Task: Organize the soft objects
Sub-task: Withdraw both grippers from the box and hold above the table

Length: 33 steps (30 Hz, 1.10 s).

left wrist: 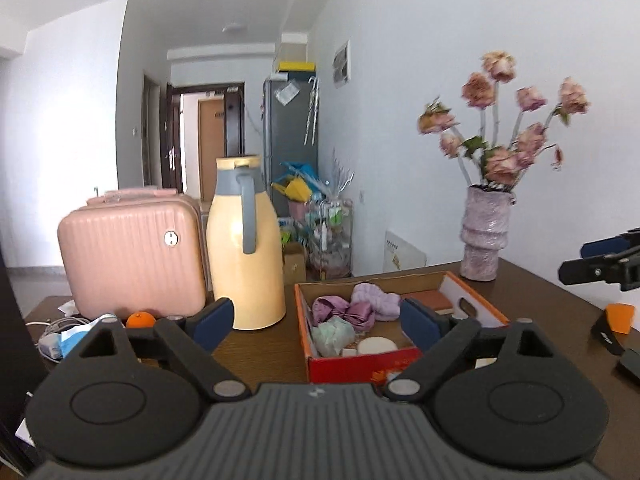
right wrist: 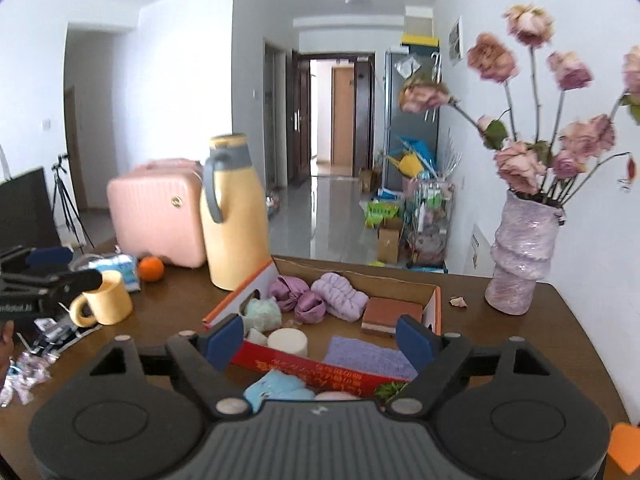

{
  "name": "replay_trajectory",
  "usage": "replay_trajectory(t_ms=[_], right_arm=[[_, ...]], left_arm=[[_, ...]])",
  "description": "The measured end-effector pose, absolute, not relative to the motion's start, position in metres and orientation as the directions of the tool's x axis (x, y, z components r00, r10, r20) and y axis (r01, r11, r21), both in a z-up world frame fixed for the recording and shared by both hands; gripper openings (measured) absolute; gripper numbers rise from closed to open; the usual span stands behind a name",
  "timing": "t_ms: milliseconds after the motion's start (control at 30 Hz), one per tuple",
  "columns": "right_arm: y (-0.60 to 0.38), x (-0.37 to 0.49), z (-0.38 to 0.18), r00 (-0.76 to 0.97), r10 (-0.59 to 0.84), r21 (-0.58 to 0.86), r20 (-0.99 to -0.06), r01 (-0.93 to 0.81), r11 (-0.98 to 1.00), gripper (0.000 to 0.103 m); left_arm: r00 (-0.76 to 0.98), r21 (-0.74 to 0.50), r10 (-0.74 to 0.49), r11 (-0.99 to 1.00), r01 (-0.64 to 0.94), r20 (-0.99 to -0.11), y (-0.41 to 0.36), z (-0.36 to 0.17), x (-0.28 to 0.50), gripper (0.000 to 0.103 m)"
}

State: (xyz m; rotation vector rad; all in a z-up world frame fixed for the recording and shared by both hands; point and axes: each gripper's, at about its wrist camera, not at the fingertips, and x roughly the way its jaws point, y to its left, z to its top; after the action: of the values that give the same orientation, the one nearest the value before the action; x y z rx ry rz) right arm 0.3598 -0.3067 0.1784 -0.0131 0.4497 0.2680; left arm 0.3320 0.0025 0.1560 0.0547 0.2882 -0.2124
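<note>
While both tongs, the left gripper [left wrist: 316,320] and the right gripper [right wrist: 320,338], stand wide and hold nothing, the cardboard box [right wrist: 434,304] of soft things sits at the frame centre.

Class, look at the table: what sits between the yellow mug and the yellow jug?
In the right wrist view, an orange lies between the mug and the jug.

A dark brown wooden table [right wrist: 500,344] carries everything. On it sits a shallow cardboard box [right wrist: 434,300] with orange-red sides. Behind the box, to the left, stands a tall yellow thermos jug [right wrist: 236,220], with a pink hard-shell case [right wrist: 156,216] beside it. An orange [right wrist: 151,269] lies before the case, near a yellow mug [right wrist: 106,298]. A lilac vase [right wrist: 520,256] of dried roses stands far right.
</note>
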Motion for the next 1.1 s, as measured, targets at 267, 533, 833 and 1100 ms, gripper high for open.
replay_trajectory(t_ms=[267,533,833,1100], right_arm=[[-0.309,0.268,0.149,0.895,0.28,0.075,-0.346,-0.271,0.96,0.084],[-0.304,0.161,0.073,0.914,0.259,0.087,-0.311,-0.244,0.966,0.085],[-0.303,0.113,0.025,0.899,0.242,0.112,-0.364,-0.216,0.97,0.085],[-0.314,0.14,0.023,0.898,0.226,0.137,-0.378,-0.187,0.973,0.085]], left_arm=[[0.958,-0.011,-0.197,0.98,0.199,-0.21,0.001,0.128,0.231,0.096],[0.943,-0.018,-0.215,0.976,0.218,-0.253,-0.011,0.068,0.143,0.096],[0.913,-0.024,-0.248,0.967,0.254,-0.325,-0.027,0.044,0.134,0.096],[0.895,-0.03,-0.257,0.964,0.264,-0.364,-0.044,0.041,0.178,0.096]])
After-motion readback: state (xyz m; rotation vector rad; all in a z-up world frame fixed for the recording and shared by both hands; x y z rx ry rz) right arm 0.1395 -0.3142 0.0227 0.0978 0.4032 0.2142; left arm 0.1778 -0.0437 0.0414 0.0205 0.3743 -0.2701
